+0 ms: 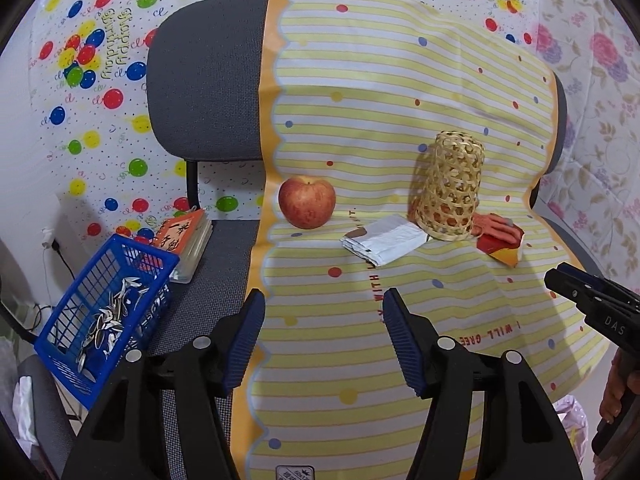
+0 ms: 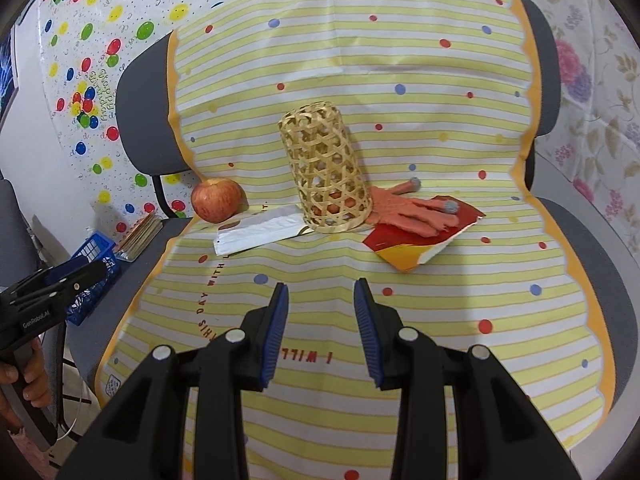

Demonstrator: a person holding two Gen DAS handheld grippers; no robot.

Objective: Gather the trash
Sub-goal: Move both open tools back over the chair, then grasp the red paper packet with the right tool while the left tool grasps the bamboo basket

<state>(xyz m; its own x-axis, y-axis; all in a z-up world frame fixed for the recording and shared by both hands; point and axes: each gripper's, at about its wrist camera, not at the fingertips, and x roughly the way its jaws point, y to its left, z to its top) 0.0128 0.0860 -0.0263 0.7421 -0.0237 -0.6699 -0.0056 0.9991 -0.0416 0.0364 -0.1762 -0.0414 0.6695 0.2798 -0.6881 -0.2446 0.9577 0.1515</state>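
Observation:
A crumpled white wrapper (image 1: 383,245) (image 2: 260,229) lies on the striped cloth (image 1: 400,340) (image 2: 400,312) covering a chair seat. A torn red and yellow paper packet (image 1: 503,249) (image 2: 416,245) lies to its right, under an orange glove (image 1: 494,224) (image 2: 412,210). A woven bamboo basket (image 1: 452,188) (image 2: 326,174) stands upside down between them. A red apple (image 1: 307,201) (image 2: 217,199) sits at the left. My left gripper (image 1: 324,304) is open and empty, short of the wrapper. My right gripper (image 2: 321,292) is open and empty, short of the basket.
A blue plastic basket (image 1: 108,312) (image 2: 94,256) holding small silvery scraps sits on a neighbouring grey chair (image 1: 208,80), beside a booklet (image 1: 188,244) (image 2: 140,234). Balloon-print and floral sheets hang behind. A power cable and plug (image 1: 50,240) are at the far left.

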